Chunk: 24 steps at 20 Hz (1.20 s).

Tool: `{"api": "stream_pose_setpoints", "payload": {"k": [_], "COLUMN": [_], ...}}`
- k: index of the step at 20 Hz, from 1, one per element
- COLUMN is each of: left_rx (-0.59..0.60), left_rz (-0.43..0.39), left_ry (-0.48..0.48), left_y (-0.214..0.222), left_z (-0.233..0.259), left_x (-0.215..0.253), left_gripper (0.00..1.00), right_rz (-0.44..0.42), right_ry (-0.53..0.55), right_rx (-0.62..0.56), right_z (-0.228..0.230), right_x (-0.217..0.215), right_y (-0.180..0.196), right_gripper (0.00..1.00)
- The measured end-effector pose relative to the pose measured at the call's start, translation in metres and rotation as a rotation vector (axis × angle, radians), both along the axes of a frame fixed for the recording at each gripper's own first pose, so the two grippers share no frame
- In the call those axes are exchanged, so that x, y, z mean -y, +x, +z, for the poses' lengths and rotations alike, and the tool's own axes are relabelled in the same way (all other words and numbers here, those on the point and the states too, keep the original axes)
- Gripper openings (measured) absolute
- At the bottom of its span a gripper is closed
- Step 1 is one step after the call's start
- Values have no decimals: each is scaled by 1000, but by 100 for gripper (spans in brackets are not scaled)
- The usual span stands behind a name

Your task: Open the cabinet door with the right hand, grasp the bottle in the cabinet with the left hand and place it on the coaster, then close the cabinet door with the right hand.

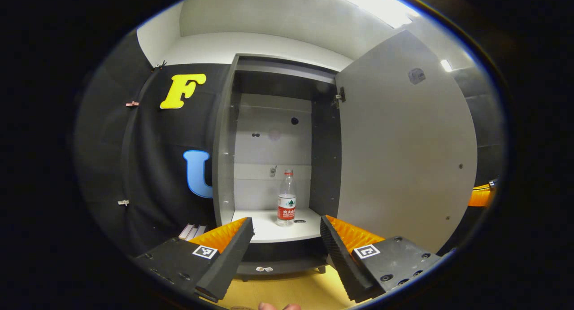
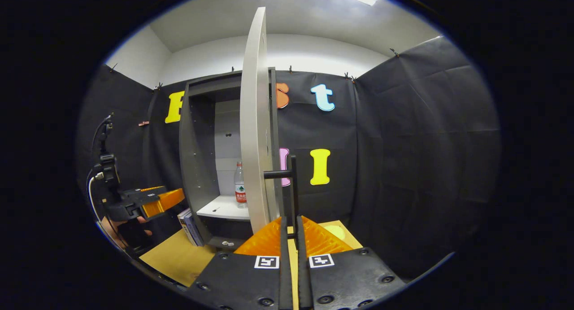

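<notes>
One bottle [image 1: 286, 198] stands near the shelf's [image 1: 269, 231] front edge, beyond the wide left tool [image 1: 287, 238]; the right tool [image 2: 290, 231] grips the door handle [image 2: 293, 184].

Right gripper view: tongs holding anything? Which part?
The right tongs are shut on the door handle, low on its vertical bar. The left tongs are open and hold nothing; the bottle stands free on the cabinet shelf.
</notes>
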<state>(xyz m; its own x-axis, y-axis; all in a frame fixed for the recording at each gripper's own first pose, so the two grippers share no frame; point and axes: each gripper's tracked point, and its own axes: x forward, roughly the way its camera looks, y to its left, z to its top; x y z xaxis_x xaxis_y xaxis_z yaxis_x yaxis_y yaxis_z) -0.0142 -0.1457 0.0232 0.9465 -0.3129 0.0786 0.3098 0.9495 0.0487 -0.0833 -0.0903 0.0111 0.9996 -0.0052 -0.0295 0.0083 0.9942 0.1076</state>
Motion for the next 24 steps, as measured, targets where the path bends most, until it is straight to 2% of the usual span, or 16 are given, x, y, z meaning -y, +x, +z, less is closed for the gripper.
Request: {"api": "stream_pose_setpoints", "payload": {"k": [3,4,5,6,9,10,11,13,16,24], "left_rx": [6,7,8,6,3,-1,-8,-6,-7,-38], "left_rz": [-12,-10,-4,2,34,41,49,43,43,91], "left_ry": [11,13,14,15,8,6,8,-2,12,11], "left_y": [27,38,49,62,100,114,127,150,183,257], "left_z": [-2,-4,-5,-8,-13,-16,-19,-20,-24,-34], "left_x": [19,25,29,34,45,48,52,63,75,82], "left_gripper": [92,94,92,92,92,92,92,92,95,95], "right_rz": [-45,-60,-73,-112,-198,-216,-235,-243,-232,-275], "right_ry": [-8,-2,7,0,-24,-32,-52,-81,-63,-45], "right_rx": [17,15,18,24,56,63,64,31,-13,-11], "right_z": [1,-2,-3,-3,-3,-6,-10,-21,-31,-34], "right_x": [19,27,33,44,75,82,90,96,99,117], "right_y": [-6,-11,-12,-14,-17,-17,-19,-20,-22,-11], "right_gripper": [11,16,28,34,100,93,97,98,97,97]}}
